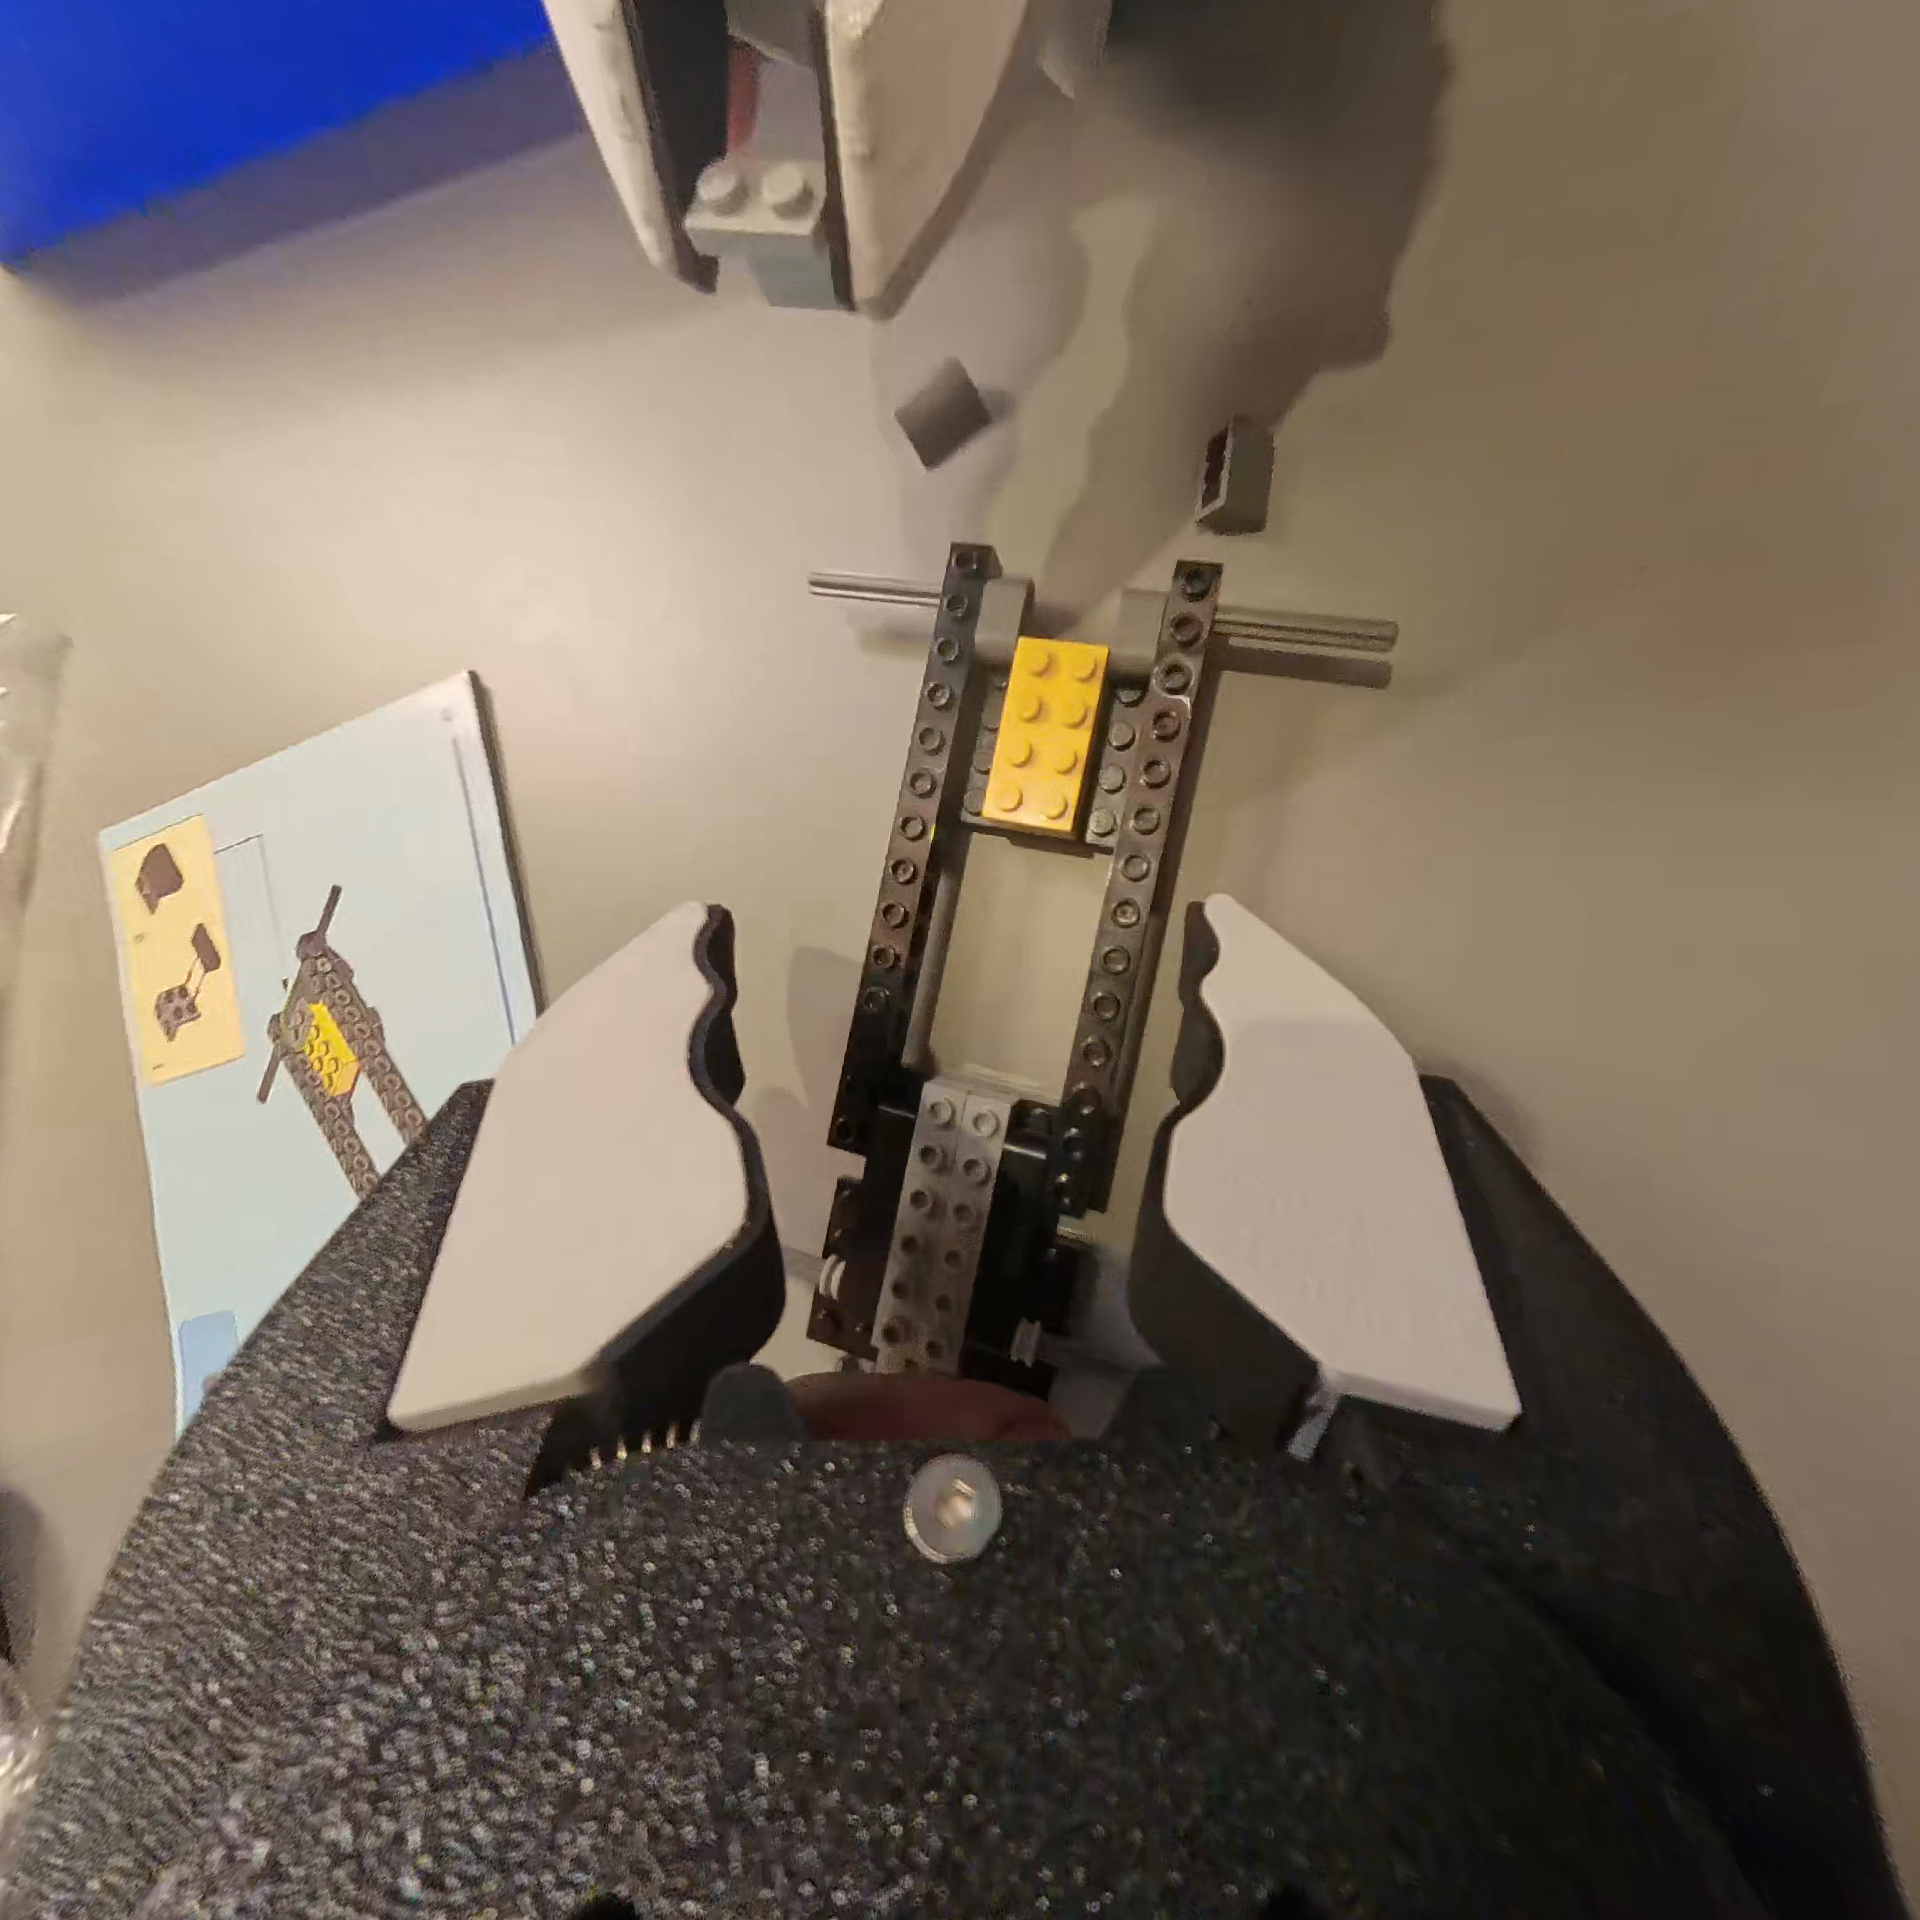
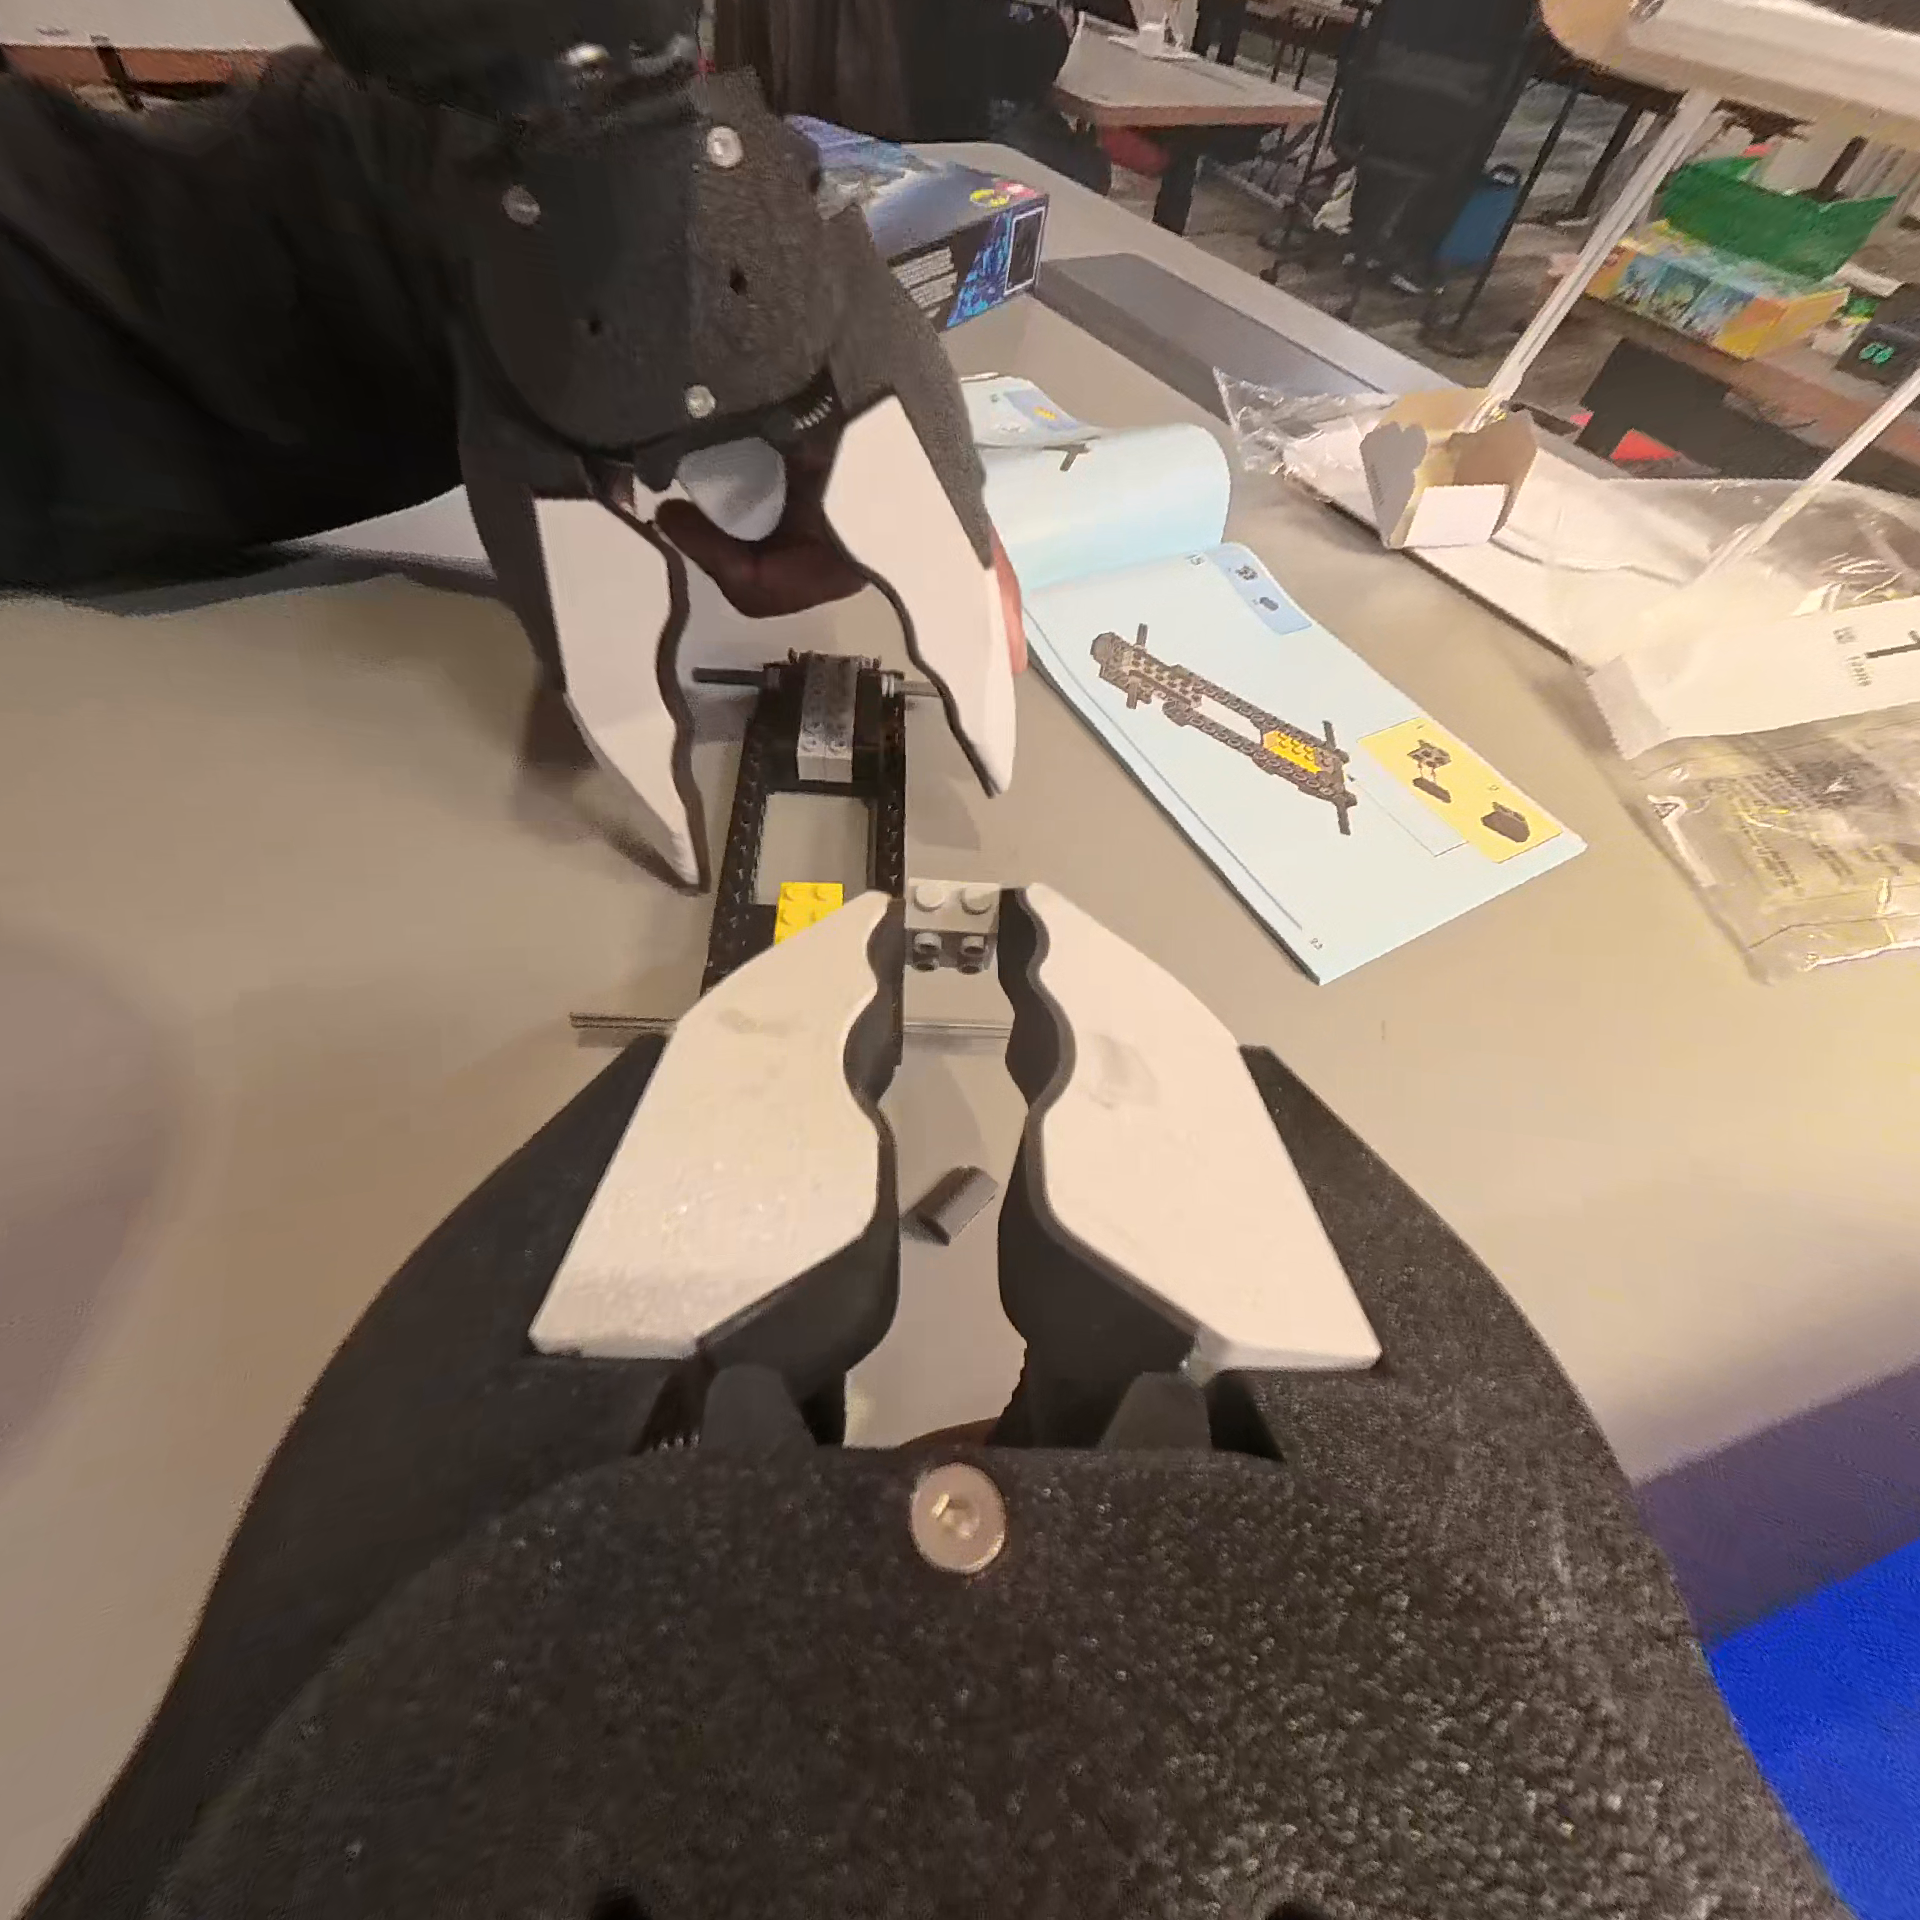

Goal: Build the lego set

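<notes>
Tongs first: the left tongs (image 1: 961,966) are standing wide open, gripping nothing, their white fingers (image 2: 634,727) straddling the near end of the black brick frame (image 1: 1029,935) without pressing on it. The right tongs (image 2: 951,925) are nearly closed, both pads pressing the sides of a small light-grey brick (image 2: 951,920) with studs on top and on one face, holding it above the frame's far end, at about 12 o'clock in the left wrist view.

Largest to smallest, the grey counter (image 1: 1558,935) is carrying an open pale-blue instruction booklet (image 2: 1299,748) at 2 o'clock from the right tongs, clear plastic bags (image 2: 1766,810) beyond it, and the long frame lying flat. On the frame a yellow brick (image 1: 1044,732) is sitting at the axle end, a pair of grey bricks (image 1: 951,1216) at the other end, and a thin grey axle (image 1: 1309,629) is crossing under it. Two small dark loose pieces (image 1: 945,410) are lying on the counter just past the axle.

Judging the handling: the grey brick looks squarely pinched, so keeping it level and its studs upright seems wise, and the open left tongs appear well placed to steady the frame's rails if it is pressed on, lest the frame skid or tilt.
</notes>
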A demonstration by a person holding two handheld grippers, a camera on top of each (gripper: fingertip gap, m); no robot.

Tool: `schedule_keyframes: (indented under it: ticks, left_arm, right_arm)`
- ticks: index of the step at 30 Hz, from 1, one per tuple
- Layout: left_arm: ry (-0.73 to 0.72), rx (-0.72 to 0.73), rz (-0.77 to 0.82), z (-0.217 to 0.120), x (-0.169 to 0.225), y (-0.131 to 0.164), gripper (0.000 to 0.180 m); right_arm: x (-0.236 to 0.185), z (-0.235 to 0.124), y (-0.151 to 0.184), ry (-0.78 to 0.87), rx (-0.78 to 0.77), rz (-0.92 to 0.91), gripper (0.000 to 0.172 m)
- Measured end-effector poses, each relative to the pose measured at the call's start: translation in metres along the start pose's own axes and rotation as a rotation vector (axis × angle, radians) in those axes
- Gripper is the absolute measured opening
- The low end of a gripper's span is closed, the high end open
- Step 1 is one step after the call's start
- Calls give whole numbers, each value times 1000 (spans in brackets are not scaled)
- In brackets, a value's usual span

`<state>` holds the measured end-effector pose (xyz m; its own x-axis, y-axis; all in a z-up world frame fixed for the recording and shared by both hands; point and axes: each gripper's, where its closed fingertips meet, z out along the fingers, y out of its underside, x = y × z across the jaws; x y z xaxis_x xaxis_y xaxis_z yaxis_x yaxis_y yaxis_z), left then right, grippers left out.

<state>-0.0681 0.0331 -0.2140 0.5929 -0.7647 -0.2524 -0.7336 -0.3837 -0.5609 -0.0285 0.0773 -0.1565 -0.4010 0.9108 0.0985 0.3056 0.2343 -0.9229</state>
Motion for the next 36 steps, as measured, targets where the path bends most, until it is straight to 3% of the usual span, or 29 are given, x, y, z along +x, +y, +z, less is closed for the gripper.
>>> schedule_keyframes:
  ticks: [13, 17, 27, 36]
  left_arm:
    - [215, 4, -33, 19, 13, -11, 74]
    - [252, 23, -75, 21, 19, -14, 58]
    - [192, 6, -134, 23, 13, -16, 56]
    - [186, 39, -148, 24, 16, -20, 56]
  right_arm:
    - [-6, 4, 8, -32, -40, 2, 17]
    - [-10, 7, 13, -45, -71, -14, 17]
    - [-31, 20, 26, -88, -183, -97, 17]
    - [-34, 22, 27, -129, -195, -95, 17]
